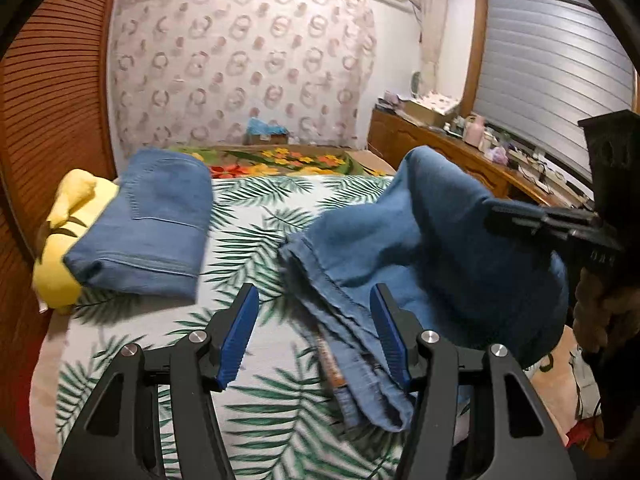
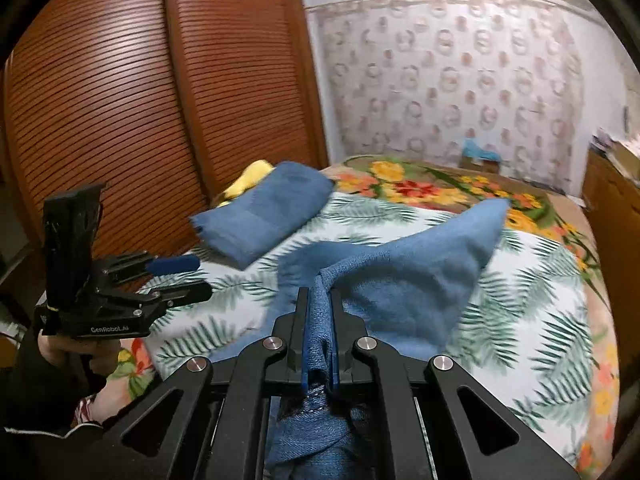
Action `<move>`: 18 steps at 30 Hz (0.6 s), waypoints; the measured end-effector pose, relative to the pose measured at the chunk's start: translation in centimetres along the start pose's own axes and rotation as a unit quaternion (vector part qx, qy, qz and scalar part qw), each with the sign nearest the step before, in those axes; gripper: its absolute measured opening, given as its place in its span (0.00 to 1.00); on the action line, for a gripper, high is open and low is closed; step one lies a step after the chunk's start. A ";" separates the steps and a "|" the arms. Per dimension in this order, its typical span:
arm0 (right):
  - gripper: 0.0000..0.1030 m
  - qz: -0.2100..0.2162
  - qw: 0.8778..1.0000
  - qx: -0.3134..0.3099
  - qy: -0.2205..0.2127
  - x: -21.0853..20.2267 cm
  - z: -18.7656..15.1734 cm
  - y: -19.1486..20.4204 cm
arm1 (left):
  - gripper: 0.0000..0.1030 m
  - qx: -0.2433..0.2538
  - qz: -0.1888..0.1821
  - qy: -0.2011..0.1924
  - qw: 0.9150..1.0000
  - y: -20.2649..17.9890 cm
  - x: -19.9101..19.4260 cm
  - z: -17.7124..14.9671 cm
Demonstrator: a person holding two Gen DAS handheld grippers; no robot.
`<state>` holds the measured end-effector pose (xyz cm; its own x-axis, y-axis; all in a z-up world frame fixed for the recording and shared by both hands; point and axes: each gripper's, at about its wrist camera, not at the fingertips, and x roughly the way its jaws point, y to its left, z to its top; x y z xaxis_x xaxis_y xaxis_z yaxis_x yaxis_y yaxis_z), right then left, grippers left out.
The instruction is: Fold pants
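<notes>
The pants [image 2: 400, 280] are soft, floppy jeans and a bit heavy, so I grab them by a thick hem. They hang in a bunch over the leafy bed sheet [image 2: 532, 292]. My right gripper [image 2: 319, 332] is pinched tight on one edge. My left gripper [image 1: 316, 336] is apart, holding nothing, with a pant leg lying between its fingers.

Bed with palm-leaf sheet [image 1: 256, 208] and floral blanket [image 1: 280, 160] beyond it; yellow cloth [image 1: 68, 216] at its left edge; louvred wooden doors [image 2: 120, 100]; patterned wall hanging [image 1: 240, 64]; cluttered wooden counter [image 1: 440, 140] below a shuttered window [image 1: 552, 72].
</notes>
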<state>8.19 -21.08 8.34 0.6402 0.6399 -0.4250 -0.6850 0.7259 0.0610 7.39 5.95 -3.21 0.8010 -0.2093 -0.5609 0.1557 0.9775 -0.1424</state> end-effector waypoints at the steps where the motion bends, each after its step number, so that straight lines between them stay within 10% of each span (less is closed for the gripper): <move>1: 0.07 0.006 1.000 -0.003 0.003 0.9 0.2 0.1 | 0.57 -0.001 0.004 -0.002 1.000 0.4 -0.3 0.0; 18: 0.06 0.088 0.990 -0.044 0.099 11.9 -0.5 3.8 | 0.59 -0.035 0.030 -0.025 0.999 4.7 -2.9 -0.9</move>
<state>13.03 -10.82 3.08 0.4328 0.6860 -0.5848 -0.8133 0.5770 0.0748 5.32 11.14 -2.98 0.8357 -0.1480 -0.5288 0.0677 0.9834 -0.1682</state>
